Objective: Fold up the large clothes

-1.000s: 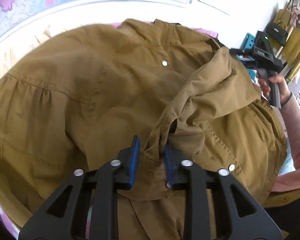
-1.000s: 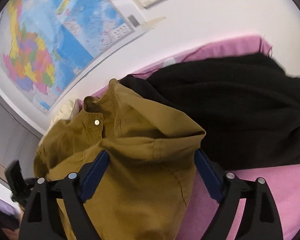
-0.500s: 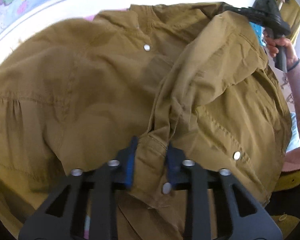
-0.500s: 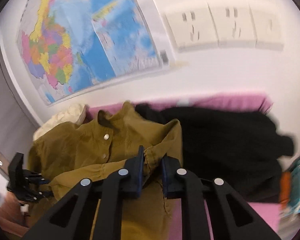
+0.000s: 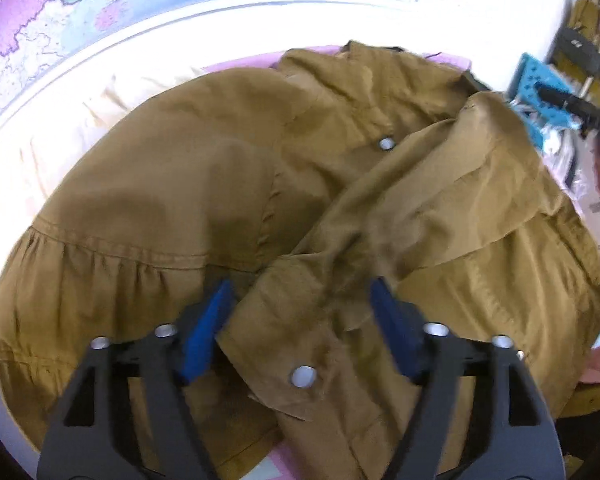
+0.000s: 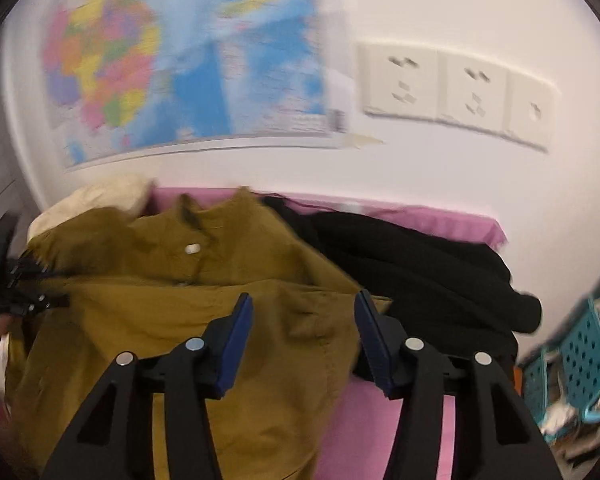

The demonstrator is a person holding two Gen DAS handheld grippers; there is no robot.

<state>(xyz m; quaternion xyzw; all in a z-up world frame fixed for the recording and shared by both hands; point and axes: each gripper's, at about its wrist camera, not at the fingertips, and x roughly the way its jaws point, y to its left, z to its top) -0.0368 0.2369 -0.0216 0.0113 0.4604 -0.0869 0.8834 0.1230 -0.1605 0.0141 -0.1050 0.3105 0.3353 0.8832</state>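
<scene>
The olive-brown snap-button shirt (image 5: 228,184) lies spread over the pink-covered bench (image 6: 396,412), collar toward the far wall, and what has just changed is my hold on it: half a second ago both claws were pinched on the sleeve, and now both stand apart with cloth lying loose between the fingers. My left claw (image 5: 300,320) is wide open over the cuff (image 5: 296,344), which has dropped onto the near part of the body with its snap facing up; my right claw (image 6: 304,340) is likewise apart, above the shoulder end of the sleeve near the shirt's right edge. I read that as the sleeve fold being laid, so this side is done and the next grip would be for the other sleeve or the hem. The sleeve (image 5: 440,200) runs diagonally across the front, rumpled and bunched near the cuff, not flat, so it may want smoothing. The left side shows a gathered seam and soft, thin fabric that creases easily. Right of the shirt a black garment (image 6: 412,272) lies heaped, touching it; a cream cloth (image 6: 96,200) sits at the far left, and a wall map (image 6: 188,64) hangs beyond.
</scene>
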